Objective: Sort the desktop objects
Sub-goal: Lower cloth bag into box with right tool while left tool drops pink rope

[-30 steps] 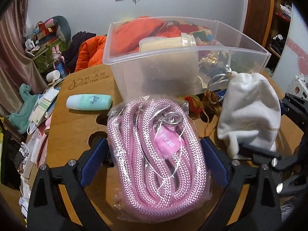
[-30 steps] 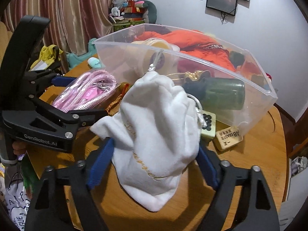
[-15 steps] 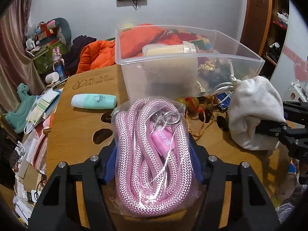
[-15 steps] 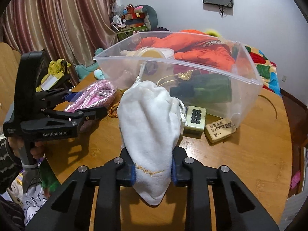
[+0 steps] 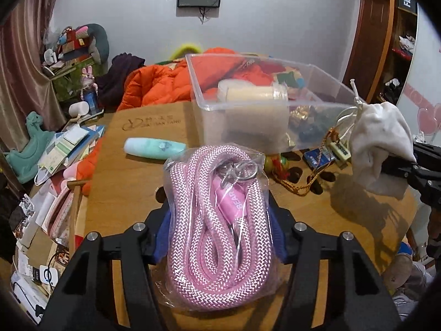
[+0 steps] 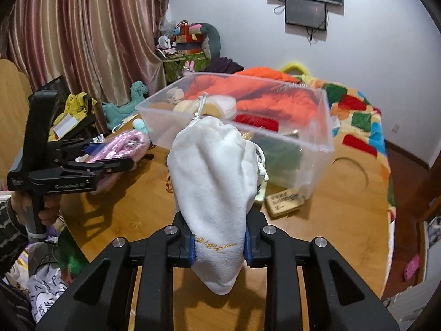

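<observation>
Nearest the left camera, the left gripper (image 5: 219, 237) has its jaws closing on a bagged pink rope (image 5: 217, 231), a coil of braided cord with a metal ring, sealed in crinkly clear plastic; a second ago those jaws stood wide on either side of it. The bundle now looks raised off the bench (image 5: 143, 171). The right gripper (image 6: 219, 245) is clenched on the lower end of a white pouch (image 6: 212, 176), soft plush cloth with gold embroidery and a drawstring neck; a second ago it only straddled the pouch, which sat slumped on the wood. The pouch now hangs clear above the bench, its shadow below it. Both pickups seem done, so the carry comes next, probably into the clear plastic bin (image 5: 264, 104) toward the far edge, rigid and see-through, already holding a cream jar and other bits. A mint tube (image 5: 154, 147) lies toward the bin's left corner and a wooden block (image 6: 285, 202) by its right wall, both unsorted.
</observation>
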`<action>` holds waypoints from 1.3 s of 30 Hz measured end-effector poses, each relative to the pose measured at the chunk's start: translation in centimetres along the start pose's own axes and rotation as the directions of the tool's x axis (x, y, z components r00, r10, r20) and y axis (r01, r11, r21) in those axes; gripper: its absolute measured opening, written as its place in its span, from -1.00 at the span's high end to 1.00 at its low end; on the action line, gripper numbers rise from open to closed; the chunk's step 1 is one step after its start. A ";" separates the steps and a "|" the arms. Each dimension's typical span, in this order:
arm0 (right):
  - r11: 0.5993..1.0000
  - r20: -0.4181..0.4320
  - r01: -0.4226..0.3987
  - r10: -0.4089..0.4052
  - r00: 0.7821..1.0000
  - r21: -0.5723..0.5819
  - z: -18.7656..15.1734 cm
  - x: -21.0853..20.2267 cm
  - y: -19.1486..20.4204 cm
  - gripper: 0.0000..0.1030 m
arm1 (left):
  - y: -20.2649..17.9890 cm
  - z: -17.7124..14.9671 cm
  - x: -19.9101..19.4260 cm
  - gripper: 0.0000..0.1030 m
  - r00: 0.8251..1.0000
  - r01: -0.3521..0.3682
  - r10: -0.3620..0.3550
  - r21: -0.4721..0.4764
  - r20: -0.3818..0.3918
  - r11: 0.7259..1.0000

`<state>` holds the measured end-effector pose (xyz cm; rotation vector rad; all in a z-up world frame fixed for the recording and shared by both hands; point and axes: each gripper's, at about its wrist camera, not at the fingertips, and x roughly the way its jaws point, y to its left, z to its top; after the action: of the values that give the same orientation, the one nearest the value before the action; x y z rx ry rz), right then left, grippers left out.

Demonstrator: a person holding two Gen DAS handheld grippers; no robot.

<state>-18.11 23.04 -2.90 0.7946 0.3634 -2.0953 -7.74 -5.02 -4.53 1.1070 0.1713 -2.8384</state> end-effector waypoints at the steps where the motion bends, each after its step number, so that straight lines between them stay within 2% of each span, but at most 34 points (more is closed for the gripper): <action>1: 1.000 0.005 0.009 -0.009 1.000 -0.006 0.2 -0.2 0.0 0.57 | 0.0 0.2 -0.4 -0.13 1.000 0.000 0.000 -0.004 0.010 1.000; 23: 0.989 0.114 0.122 -0.111 0.987 -0.088 5.0 -2.3 -0.6 0.57 | 0.0 5.3 -4.1 -0.13 0.986 0.059 -0.060 0.011 0.155 0.998; 32: 0.984 0.111 0.140 -0.128 0.986 -0.107 6.9 -1.2 -1.8 0.57 | -0.8 8.5 -4.1 -0.13 0.980 0.057 -0.067 0.058 0.185 0.997; 39: 0.985 0.086 0.134 -0.125 0.988 -0.109 7.5 0.7 -2.7 0.57 | -0.9 10.4 -2.7 -0.13 0.982 0.057 -0.067 0.057 0.179 0.997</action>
<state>-23.63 20.41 2.20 0.6336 0.4987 -2.1975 -12.84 -5.42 4.96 0.8596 0.1216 -2.9951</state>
